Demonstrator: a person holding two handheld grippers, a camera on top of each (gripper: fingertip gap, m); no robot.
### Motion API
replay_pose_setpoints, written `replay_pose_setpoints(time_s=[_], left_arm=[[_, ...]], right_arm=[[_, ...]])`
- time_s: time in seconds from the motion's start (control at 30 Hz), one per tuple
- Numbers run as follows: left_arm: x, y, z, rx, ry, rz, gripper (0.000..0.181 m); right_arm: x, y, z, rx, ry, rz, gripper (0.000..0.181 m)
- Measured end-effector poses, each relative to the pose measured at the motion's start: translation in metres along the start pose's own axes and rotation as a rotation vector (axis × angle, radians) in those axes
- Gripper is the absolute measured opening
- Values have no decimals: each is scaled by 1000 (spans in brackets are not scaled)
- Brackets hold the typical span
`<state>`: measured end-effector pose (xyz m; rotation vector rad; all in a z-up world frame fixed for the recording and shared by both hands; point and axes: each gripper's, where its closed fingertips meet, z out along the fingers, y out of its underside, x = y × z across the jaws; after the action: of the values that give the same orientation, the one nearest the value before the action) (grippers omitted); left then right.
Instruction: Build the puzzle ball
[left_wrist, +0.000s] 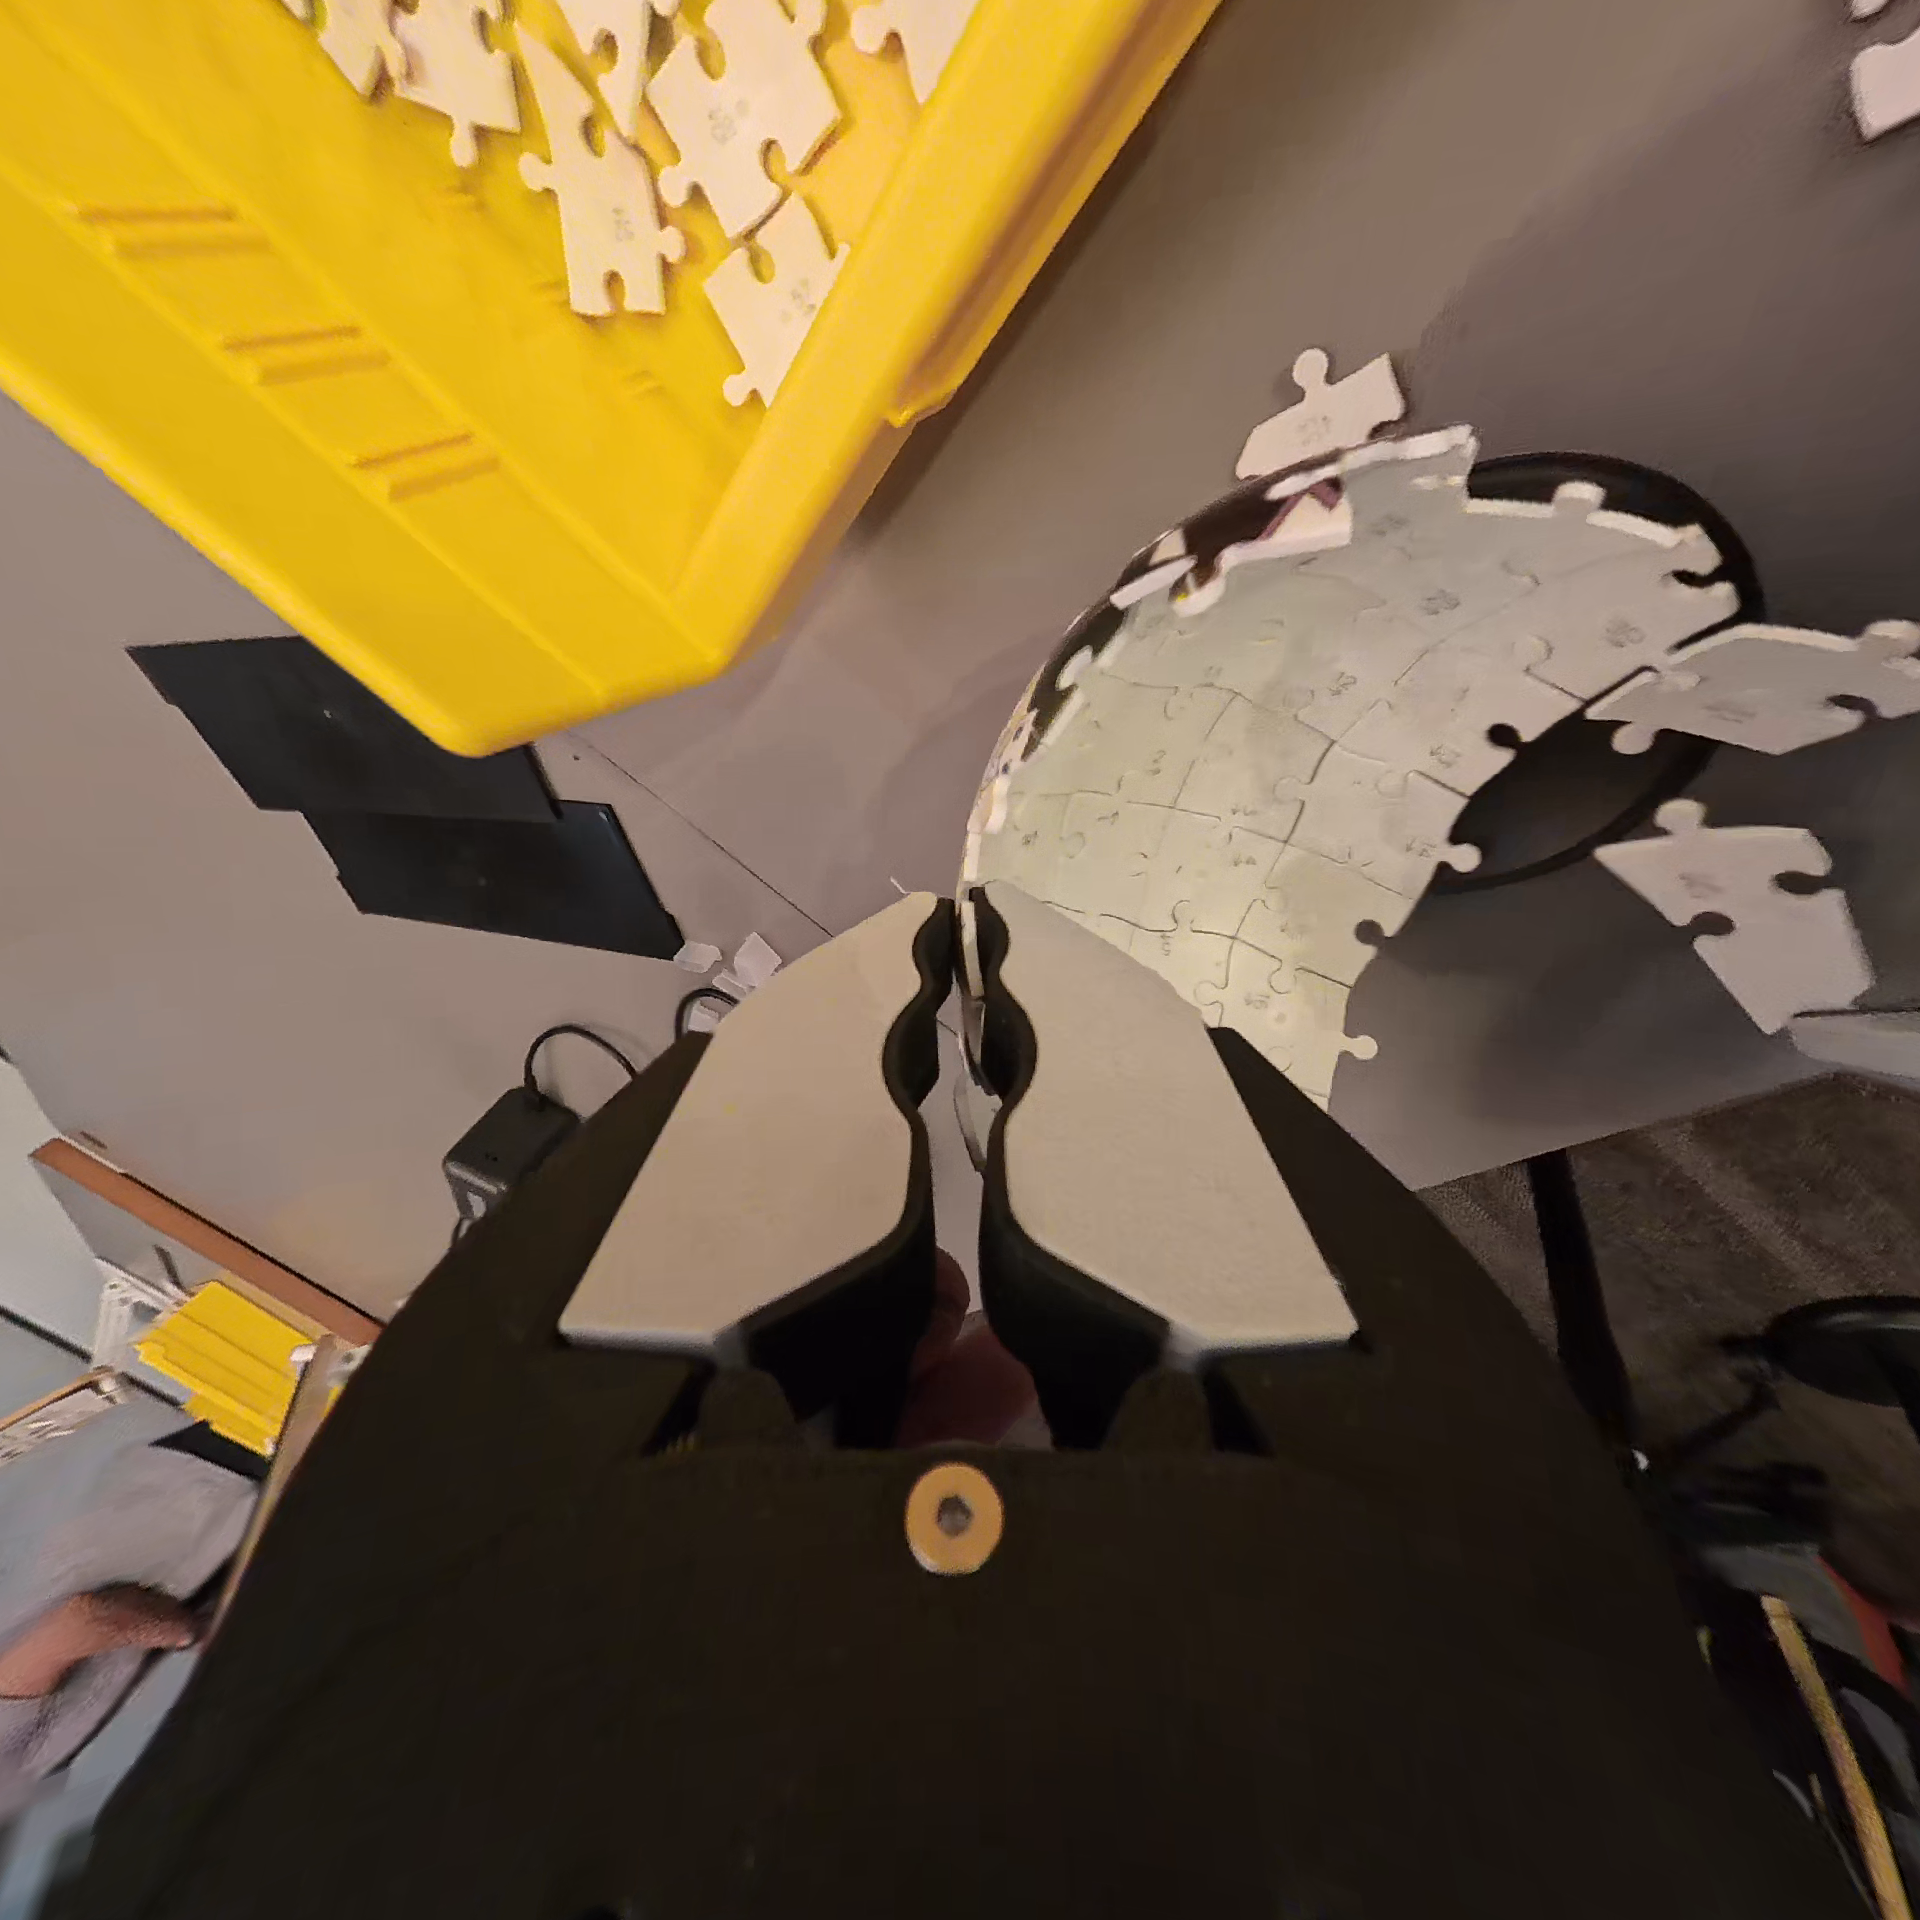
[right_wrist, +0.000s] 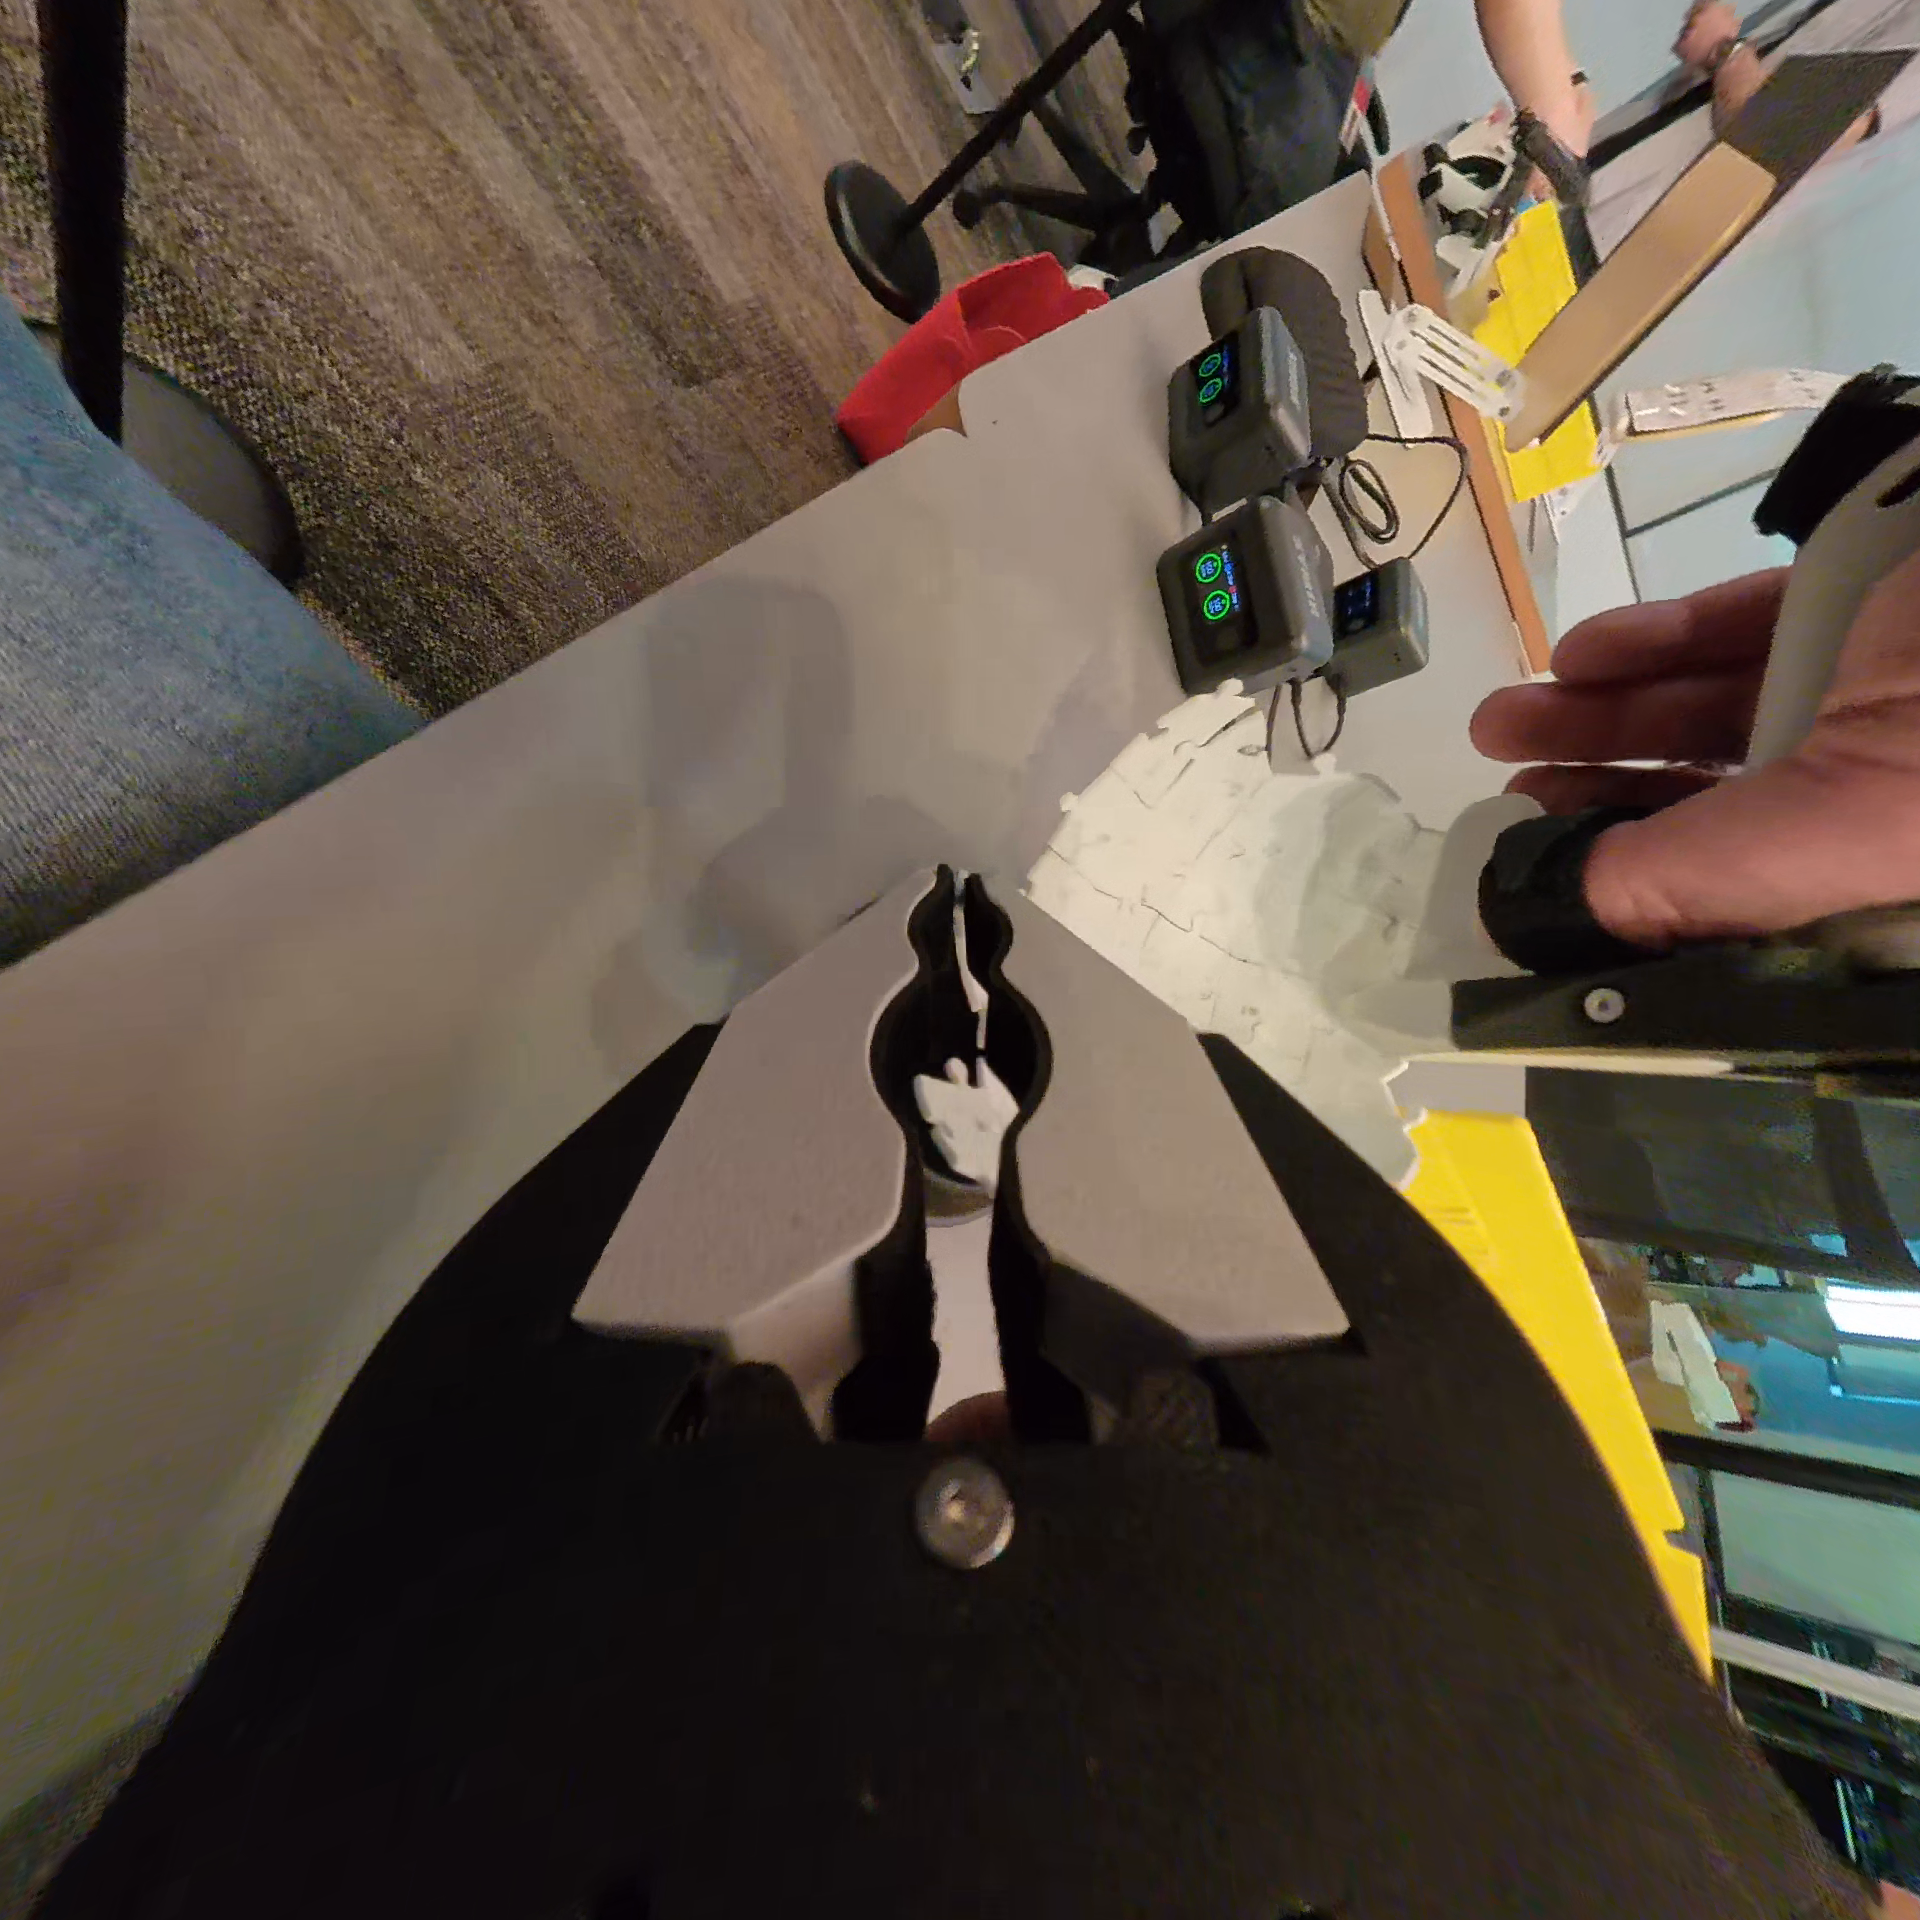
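1. While I hold a gripper in each hand, my left gripper (left_wrist: 964, 920) has its fingers pressed nearly together, pinching the rim of the half-built puzzle ball (left_wrist: 1299, 769) edge-on between the tips.
2. The puzzle ball is a curved shell of joined pieces; in the left wrist view I look into its pale grey inside, with a dark printed outer face showing along its upper left edge.
3. It sits over a round black stand (left_wrist: 1621, 665) on the grey table (left_wrist: 1195, 260), close to the table's edge.
4. Loose pale pieces lie on the table around the shell: one just beyond it (left_wrist: 1325, 410), two more to its right (left_wrist: 1756, 914).
5. A yellow bin (left_wrist: 395, 436) holding more loose pieces (left_wrist: 727, 114) stands up and to the left of the ball.
6. My right gripper (right_wrist: 961, 888) is also squeezed almost closed, gripping a small white puzzle piece (right_wrist: 961, 1117) that shows in the round gap between its fingers.
7. In the right wrist view the shell (right_wrist: 1195, 883) lies just right of that gripper's tips, and my left hand (right_wrist: 1704, 790) on the other gripper shows beyond it.
8. Three small grey devices with lit screens (right_wrist: 1242, 592) and their cables sit farther back on the table.
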<state>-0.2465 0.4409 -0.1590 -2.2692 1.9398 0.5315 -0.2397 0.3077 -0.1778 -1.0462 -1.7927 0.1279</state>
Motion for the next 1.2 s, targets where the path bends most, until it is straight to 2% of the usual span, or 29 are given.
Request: replay_pose_setpoints(time_s=[0.2,0.63,1.2], left_arm=[[-2,-4,-2,-31,-48,44,2],[-8,-5,-13,-44,-213,121,2],[-6,-13,-14,-42,-241,177,2]], right_arm=[[3,8,0,4,-77,-39,0],[1,20,20,-13,-76,-34,0],[-1,32,34,-50,-109,28,1]])
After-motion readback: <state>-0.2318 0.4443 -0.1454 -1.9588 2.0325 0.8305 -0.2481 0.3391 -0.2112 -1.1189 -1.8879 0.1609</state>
